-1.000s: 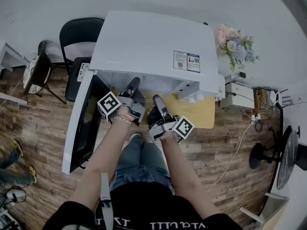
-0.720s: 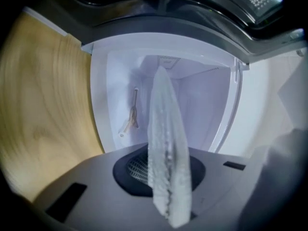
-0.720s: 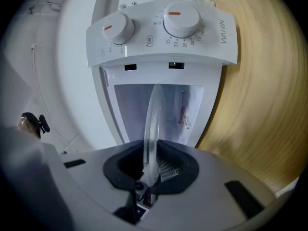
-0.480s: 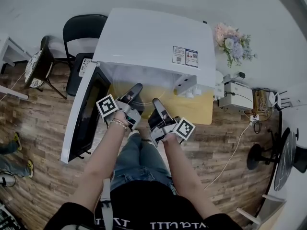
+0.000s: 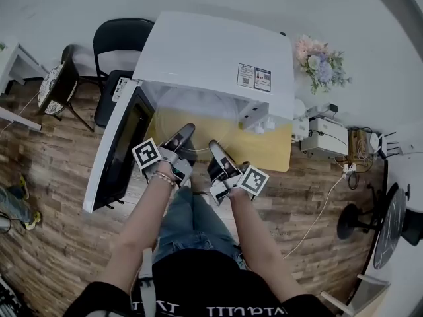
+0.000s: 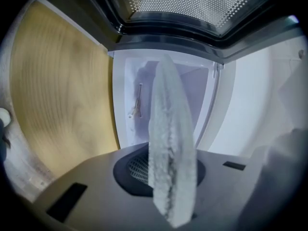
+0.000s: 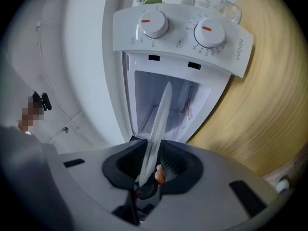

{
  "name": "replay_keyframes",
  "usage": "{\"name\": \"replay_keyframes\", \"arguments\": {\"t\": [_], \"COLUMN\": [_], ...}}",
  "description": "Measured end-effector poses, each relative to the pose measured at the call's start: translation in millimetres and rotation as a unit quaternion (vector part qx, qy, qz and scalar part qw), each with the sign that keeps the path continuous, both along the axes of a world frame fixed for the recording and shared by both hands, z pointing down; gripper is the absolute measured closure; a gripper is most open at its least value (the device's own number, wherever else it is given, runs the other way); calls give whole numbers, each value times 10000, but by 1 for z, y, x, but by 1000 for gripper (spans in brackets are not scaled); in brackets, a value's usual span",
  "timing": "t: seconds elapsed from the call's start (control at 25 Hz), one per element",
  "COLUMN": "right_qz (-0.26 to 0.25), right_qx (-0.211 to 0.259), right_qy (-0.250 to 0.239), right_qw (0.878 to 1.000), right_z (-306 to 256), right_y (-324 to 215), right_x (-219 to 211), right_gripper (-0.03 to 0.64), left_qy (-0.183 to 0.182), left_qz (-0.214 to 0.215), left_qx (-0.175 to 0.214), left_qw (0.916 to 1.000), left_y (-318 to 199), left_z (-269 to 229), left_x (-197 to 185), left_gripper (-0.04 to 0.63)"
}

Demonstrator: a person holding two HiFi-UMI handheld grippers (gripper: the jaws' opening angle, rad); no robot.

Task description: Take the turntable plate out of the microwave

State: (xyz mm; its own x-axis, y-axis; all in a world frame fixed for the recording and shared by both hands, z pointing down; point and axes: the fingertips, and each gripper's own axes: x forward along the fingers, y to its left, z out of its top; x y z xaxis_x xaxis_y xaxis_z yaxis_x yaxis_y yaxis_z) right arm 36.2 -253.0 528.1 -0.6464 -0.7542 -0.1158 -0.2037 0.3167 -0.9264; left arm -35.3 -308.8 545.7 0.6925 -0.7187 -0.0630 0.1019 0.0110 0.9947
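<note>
1. Since the plate [image 5: 198,114] is wide glass, its near rim is gripped from both sides, level, partly out of the microwave [image 5: 211,51].
2. The left gripper [image 5: 186,132] is clamped on the rim.
3. The jaws of the right gripper [image 5: 215,146] are being eased apart, with the rim between them.

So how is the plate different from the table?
The plate is clear glass, so you can see through it; the table is yellow wood. The plate is round; the table has straight edges. The plate looks smaller than the table. Both are flat.
</note>
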Motion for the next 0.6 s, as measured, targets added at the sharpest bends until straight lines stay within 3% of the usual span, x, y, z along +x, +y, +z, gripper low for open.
{"name": "replay_keyframes", "arguments": {"t": [0.36, 0.6], "right_qz": [-79, -475], "right_qx": [-128, 14], "right_qy": [389, 559], "right_qw": [9991, 9973], "right_z": [-5, -16], "right_y": [-16, -24], "right_x": [25, 22], "right_gripper": [531, 531], "left_qy": [-182, -336], "left_qz": [293, 631], "left_qx": [278, 482], "left_qw": [9990, 9963], "left_y": [20, 33], "left_z": [-11, -21], "left_x": [6, 9], "left_gripper": [558, 558]}}
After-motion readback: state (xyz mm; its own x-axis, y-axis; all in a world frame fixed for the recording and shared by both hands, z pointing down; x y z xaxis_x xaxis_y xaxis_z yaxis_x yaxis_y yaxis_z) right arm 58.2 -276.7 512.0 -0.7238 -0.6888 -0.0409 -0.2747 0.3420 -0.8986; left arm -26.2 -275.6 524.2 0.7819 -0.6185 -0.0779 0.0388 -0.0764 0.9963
